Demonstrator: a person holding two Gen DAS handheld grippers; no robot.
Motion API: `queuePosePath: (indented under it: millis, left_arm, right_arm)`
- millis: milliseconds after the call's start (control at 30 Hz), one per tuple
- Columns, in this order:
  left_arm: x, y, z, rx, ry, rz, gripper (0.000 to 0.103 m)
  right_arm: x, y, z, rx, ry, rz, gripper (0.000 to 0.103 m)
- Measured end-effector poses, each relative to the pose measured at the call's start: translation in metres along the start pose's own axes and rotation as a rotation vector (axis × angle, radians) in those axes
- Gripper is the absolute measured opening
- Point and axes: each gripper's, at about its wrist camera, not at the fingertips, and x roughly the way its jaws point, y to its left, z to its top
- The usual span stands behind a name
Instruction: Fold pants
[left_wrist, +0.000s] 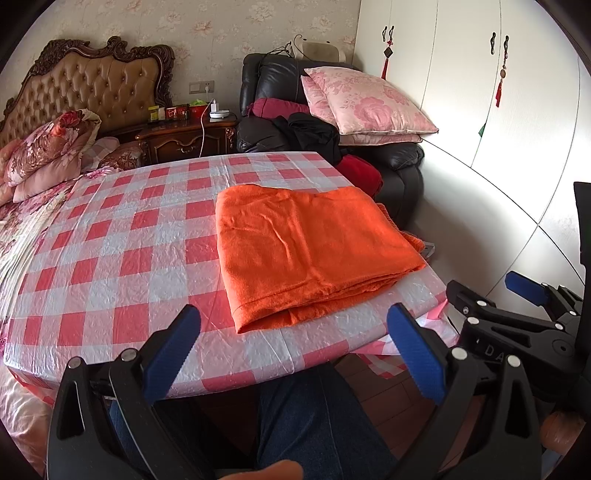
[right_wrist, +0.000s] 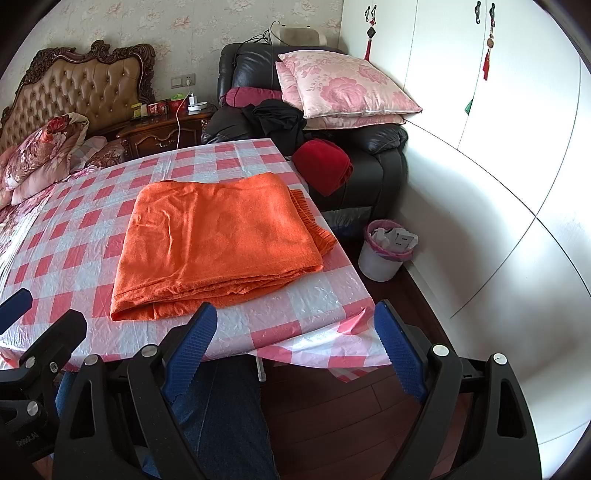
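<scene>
- Here, nearest me, my left gripper (left_wrist: 293, 325) hangs off the table's near edge with its blue pads spread wide and nothing between them; I read that as standing clear of a finished fold.
- My right gripper (right_wrist: 295, 325) is released too, empty, level with the left one and just short of the checked tablecloth (right_wrist: 74, 236).
- Below both, a person's jeans-clad legs (left_wrist: 306, 417) sit under the table edge.
- The orange pants (right_wrist: 218, 236) lie folded in a flat stack on the cloth, toward the right side of the table, touched by neither claw.
- Their layered open edges face me; the ribbed waistband or cuff (right_wrist: 314, 225) pokes out on the right, so I judge the long axis to run left-right.
- Beyond, a black armchair (right_wrist: 376, 155) holds pink pillows (right_wrist: 347, 88).
</scene>
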Motion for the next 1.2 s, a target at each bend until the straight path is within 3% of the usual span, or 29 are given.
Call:
queuePosePath:
  millis: [1200]
  left_arm:
    - [0.0024, -0.0034, 0.0028, 0.001, -0.001, -0.002, 0.101]
  right_arm:
    - [0.0002, -0.0012, 0.0001, 0.001, 0.001, 0.002, 0.083]
